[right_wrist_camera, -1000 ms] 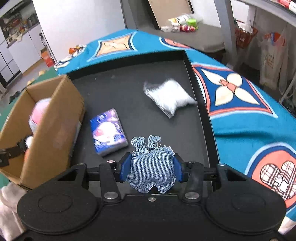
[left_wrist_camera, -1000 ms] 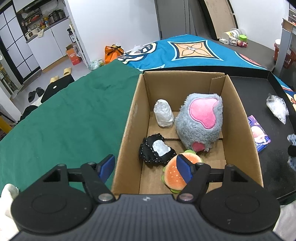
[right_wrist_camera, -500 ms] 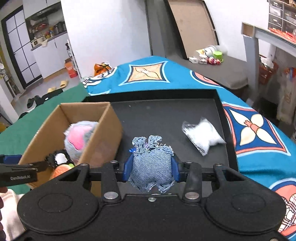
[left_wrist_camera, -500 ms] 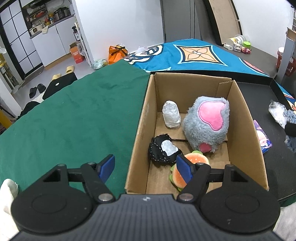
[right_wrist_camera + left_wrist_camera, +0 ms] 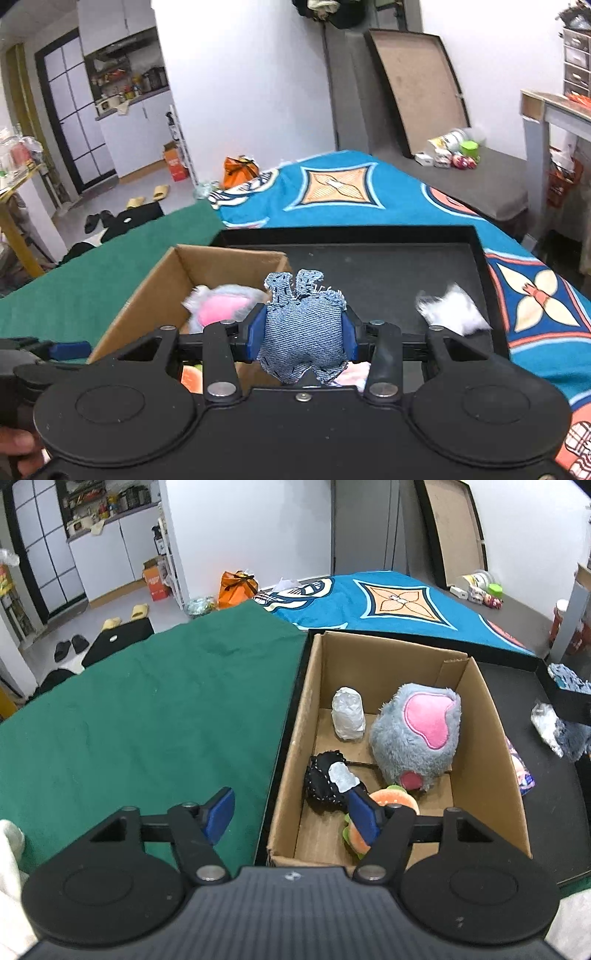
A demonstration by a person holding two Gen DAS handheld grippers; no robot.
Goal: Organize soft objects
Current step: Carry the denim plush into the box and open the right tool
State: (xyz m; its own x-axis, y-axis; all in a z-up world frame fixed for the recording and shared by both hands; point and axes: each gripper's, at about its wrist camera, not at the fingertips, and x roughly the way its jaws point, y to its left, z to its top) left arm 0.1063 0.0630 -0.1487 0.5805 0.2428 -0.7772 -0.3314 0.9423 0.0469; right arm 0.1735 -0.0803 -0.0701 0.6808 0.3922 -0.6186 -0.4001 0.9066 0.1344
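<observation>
An open cardboard box [image 5: 480, 738] holds a grey plush with a pink heart [image 5: 417, 738], a burger plush [image 5: 397, 801], a black studded pouch [image 5: 325, 779] and a white wrapped bundle [image 5: 347, 714]. My left gripper [image 5: 291, 816] hovers over the box's near left corner; its jaws are closing with nothing pressed between the pads. My right gripper [image 5: 303, 336] is shut on a blue denim plush [image 5: 303, 332], held in the air just right of the box [image 5: 147, 291]. The denim plush [image 5: 565, 677] also shows at the right edge of the left wrist view.
The box stands at the left end of a black tray [image 5: 369, 258]. On the tray lie a clear bag of white stuffing [image 5: 454, 314] and a purple packet [image 5: 521, 771]. A green cloth [image 5: 147, 720] lies left of the box, with a blue patterned cloth [image 5: 351, 192] behind it.
My right gripper has risen with the denim plush and swung left toward the box. The left gripper has drifted left, and its jaws stand a little narrower.
</observation>
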